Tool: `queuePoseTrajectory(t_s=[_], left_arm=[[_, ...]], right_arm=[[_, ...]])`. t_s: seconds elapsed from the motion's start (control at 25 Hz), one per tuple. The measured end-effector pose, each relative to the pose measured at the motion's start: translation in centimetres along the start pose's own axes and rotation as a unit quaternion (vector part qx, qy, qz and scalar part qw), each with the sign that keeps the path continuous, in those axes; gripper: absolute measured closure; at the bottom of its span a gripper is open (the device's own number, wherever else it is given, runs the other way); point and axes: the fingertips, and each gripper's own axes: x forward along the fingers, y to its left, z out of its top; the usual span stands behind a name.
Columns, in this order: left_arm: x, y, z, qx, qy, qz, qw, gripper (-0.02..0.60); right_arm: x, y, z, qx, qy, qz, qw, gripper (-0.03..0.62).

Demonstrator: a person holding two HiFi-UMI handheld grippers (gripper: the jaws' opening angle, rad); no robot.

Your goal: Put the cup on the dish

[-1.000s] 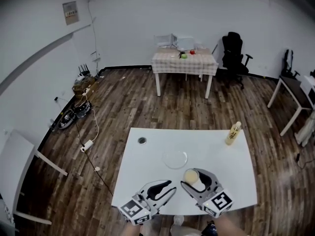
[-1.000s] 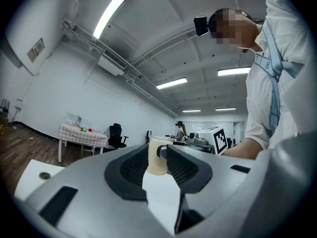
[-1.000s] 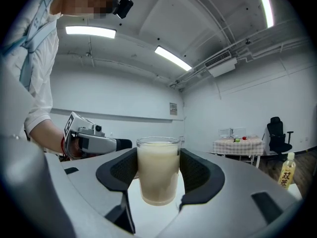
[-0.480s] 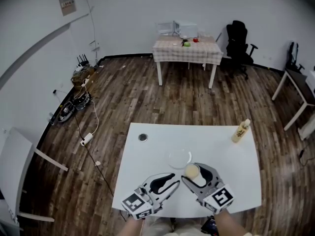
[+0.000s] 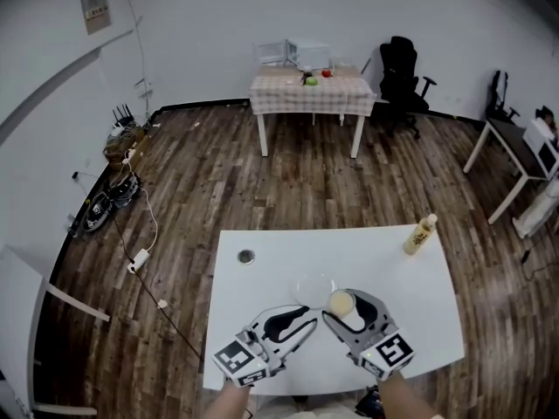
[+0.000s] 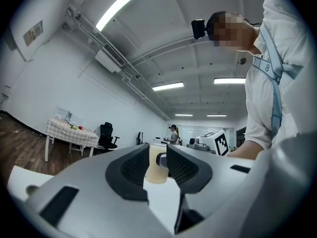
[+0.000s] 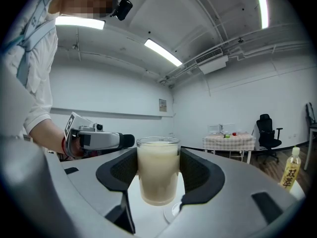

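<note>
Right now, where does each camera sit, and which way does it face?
Head view: on the person's head, looking steeply down at the white table; forearms, left gripper and right gripper show.
Left gripper view: on the left gripper, looking along its open jaws toward the cup; the person's torso shows.
Right gripper view: on the right gripper, jaws shut on the cup, facing the left gripper and the hand holding it.
Shared: both gripper views show the cup and the checked table.
</note>
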Motion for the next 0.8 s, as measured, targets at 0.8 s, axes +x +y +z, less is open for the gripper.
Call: queuePoseTrajectory(t_s=[0.8], left_arm=[[2.7, 6.3, -1.9, -0.029, 0.014, -0.023, 0.9992, 0.477]], right_arm=[[4.7, -4.7, -4.7, 0.034, 0.036, -0.037, 0.998, 0.321]])
